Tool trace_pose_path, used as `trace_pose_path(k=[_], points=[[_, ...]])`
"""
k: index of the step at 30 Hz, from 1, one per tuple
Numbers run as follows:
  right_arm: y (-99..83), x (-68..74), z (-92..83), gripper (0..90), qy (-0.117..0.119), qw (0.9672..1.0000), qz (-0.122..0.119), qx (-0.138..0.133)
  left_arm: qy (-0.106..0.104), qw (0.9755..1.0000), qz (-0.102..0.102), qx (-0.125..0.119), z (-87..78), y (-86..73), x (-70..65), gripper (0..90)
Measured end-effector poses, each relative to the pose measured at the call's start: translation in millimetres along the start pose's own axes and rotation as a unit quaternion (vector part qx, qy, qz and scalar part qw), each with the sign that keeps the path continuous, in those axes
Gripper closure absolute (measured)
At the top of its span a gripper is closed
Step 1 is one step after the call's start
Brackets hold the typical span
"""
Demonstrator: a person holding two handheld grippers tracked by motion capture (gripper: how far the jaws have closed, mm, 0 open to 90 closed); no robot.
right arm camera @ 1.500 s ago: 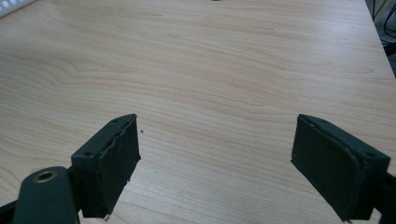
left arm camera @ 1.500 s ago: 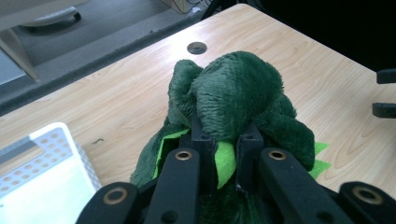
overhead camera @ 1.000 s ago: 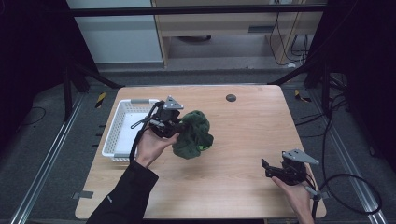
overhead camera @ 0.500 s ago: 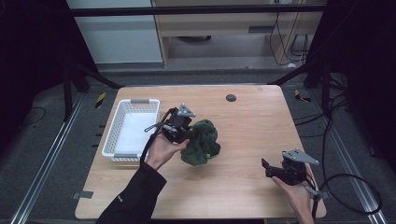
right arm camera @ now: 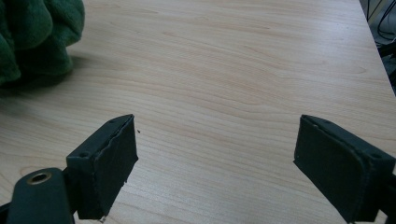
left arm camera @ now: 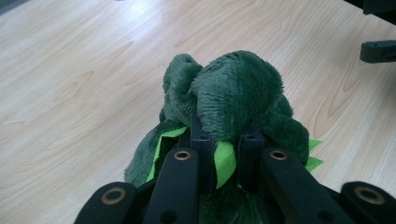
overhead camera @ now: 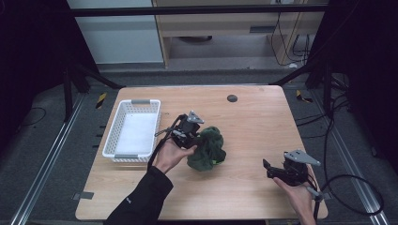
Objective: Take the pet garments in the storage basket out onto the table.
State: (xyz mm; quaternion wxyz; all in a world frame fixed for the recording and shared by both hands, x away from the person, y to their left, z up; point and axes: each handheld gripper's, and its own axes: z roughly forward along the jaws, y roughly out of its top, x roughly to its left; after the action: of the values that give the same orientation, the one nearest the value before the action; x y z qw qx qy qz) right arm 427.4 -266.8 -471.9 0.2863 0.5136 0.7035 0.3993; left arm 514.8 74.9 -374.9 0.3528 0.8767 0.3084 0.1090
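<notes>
Wooden table (overhead camera: 253, 122): left tool (overhead camera: 193, 136), clenched on green plush toy (overhead camera: 209, 149), has carried it away from the basket (overhead camera: 133, 133) and lowered it (placement imminent); right tool (overhead camera: 277, 172) released, idle.

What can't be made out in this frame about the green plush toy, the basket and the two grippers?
- Green plush toy: what figure it is stays unclear. It is small in the high view, crumpled around the left gripper in that gripper's view, and cut by the edge in the right gripper view.
- White basket: too small to tell whether it holds anything.
- Right gripper: open; its body is out of frame.
</notes>
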Motion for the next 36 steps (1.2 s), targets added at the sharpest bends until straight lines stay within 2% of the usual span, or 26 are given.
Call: trace_pose_path(k=[5, 12, 15, 20, 31, 36], points=[[-0.1, 0.3, -0.1, 12.7, 0.0, 1.0, 0.001, 0.001, -0.007, 1.0, 0.0, 0.004, 8.8, -3.6, -1.4, 80.0], [-0.3, 0.3, 0.3, 12.3, -0.001, 1.0, 0.002, 0.003, -0.015, 0.9996, 0.002, 0.023, 17.5, -9.0, 0.6, 75.7], [-0.3, 0.6, 0.3, 12.2, -0.001, 1.0, 0.004, 0.004, -0.015, 0.9995, 0.002, 0.028, 19.9, -9.9, 0.8, 71.8], [-0.6, 0.2, 1.0, 12.0, -0.003, 1.0, 0.0, 0.003, -0.014, 0.999, 0.015, 0.04, 24.6, -10.6, -1.0, 64.4], [-0.9, 0.1, 1.7, 11.8, -0.003, 1.0, -0.001, 0.004, -0.008, 0.9989, 0.022, 0.04, 24.0, -13.9, -2.7, 32.8], [-1.0, 0.0, 1.7, 11.7, -0.003, 1.0, -0.002, 0.004, -0.011, 0.9991, 0.024, 0.032, 18.1, -16.0, -2.2, 27.0]])
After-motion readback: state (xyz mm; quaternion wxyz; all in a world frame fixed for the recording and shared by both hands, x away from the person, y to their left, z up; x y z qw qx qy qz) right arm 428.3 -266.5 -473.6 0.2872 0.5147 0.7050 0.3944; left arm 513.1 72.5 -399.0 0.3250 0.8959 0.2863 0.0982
